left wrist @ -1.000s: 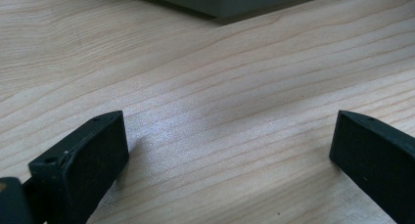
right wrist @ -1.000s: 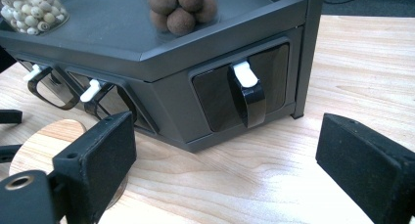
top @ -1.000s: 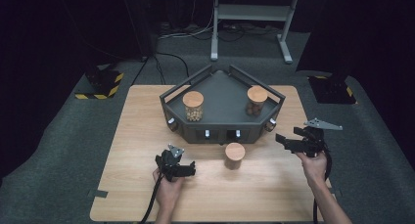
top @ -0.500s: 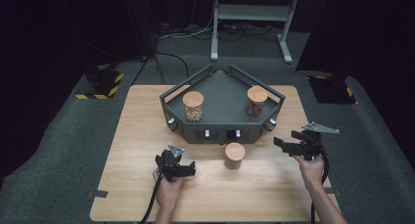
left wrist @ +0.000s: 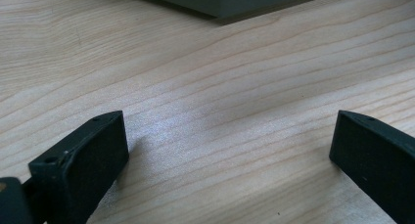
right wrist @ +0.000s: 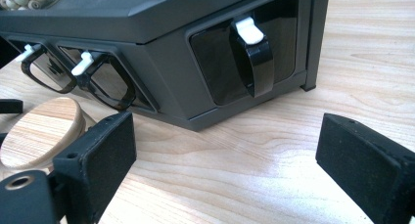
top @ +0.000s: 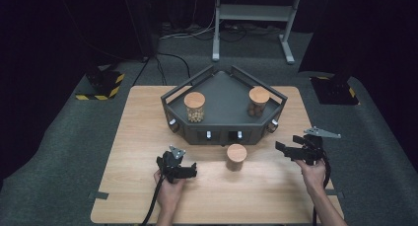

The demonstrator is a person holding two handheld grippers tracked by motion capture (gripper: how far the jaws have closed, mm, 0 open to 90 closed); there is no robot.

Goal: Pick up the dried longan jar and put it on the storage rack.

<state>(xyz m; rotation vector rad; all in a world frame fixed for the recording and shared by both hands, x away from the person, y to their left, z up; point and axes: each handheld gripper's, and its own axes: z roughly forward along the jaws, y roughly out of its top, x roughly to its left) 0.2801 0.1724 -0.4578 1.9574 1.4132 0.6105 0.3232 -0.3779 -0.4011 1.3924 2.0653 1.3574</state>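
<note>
A dark grey angular tray (top: pixel 224 95) stands at the back middle of the wooden table (top: pixel 148 127). On it are a jar of pale beads (top: pixel 194 106) and a jar of dark nuts (top: pixel 258 101), both with wooden lids. A third wooden-lidded jar (top: pixel 236 157) stands on the table just in front of the tray, and its lid (right wrist: pixel 36 128) shows at the left of the right gripper view. My left gripper (top: pixel 190 172) is open low over bare wood, left of that jar. My right gripper (top: pixel 282 148) is open, to the jar's right, facing the tray's front wall (right wrist: pixel 166 67).
The tray's front has dark windows with white latches (right wrist: pixel 247 29). A metal stand (top: pixel 254 18) and cables lie on the floor behind the table. Yellow-black striped blocks (top: pixel 101 85) sit on the floor at left. Bare wood lies between my grippers.
My right gripper has dropped a little and shifted left toward the lone jar. The left gripper has stayed put.
</note>
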